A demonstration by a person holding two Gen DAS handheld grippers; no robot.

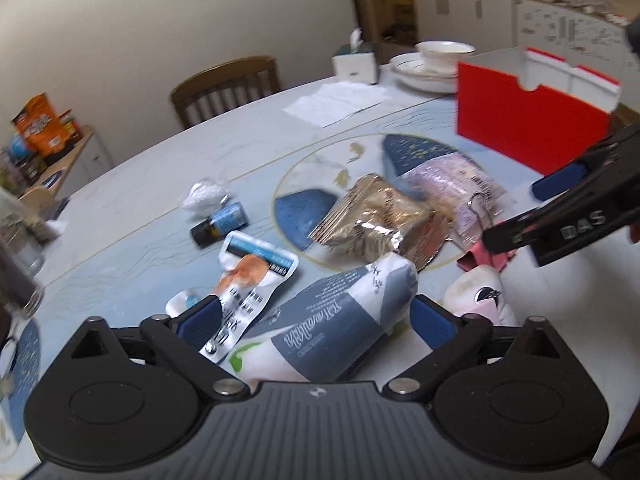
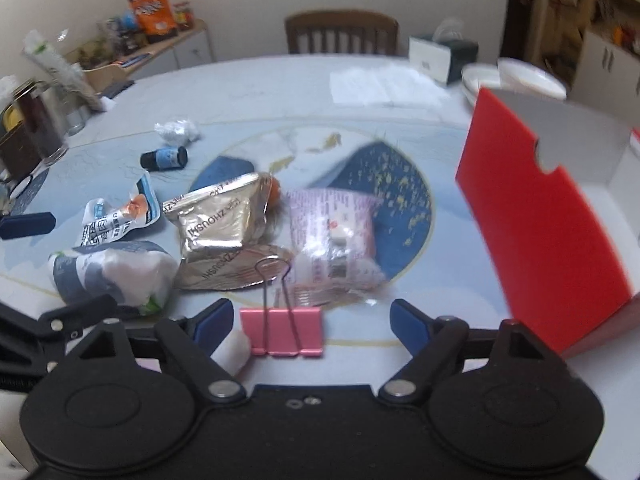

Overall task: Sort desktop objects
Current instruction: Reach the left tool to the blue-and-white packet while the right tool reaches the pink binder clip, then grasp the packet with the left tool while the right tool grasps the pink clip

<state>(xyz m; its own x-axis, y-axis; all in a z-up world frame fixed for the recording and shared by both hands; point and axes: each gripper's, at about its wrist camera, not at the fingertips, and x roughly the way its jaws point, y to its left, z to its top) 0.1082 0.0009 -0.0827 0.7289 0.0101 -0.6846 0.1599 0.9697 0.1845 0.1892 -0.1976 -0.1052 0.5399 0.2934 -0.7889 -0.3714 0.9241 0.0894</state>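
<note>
My left gripper (image 1: 316, 316) is open, its blue pads either side of a grey-and-white tissue pack (image 1: 332, 320), which also shows in the right wrist view (image 2: 108, 272). My right gripper (image 2: 312, 320) is open around a pink binder clip (image 2: 282, 330) lying on the table; the clip also shows in the left wrist view (image 1: 486, 258). A gold foil wrapper (image 2: 220, 224), a pink clear bag (image 2: 332, 236), a torn white-orange sachet (image 1: 248, 276), a small blue bottle (image 1: 222, 222) and a crumpled white paper (image 1: 204, 196) lie on the table. A red and white box (image 2: 540, 216) stands at the right.
A tissue box (image 1: 356, 60), stacked white plates and a bowl (image 1: 432, 64) and a paper sheet (image 1: 338, 100) sit at the table's far side. A wooden chair (image 1: 228, 88) stands behind. Glass jars (image 2: 32, 128) stand at the left edge. A white soft item (image 1: 480, 292) lies near the clip.
</note>
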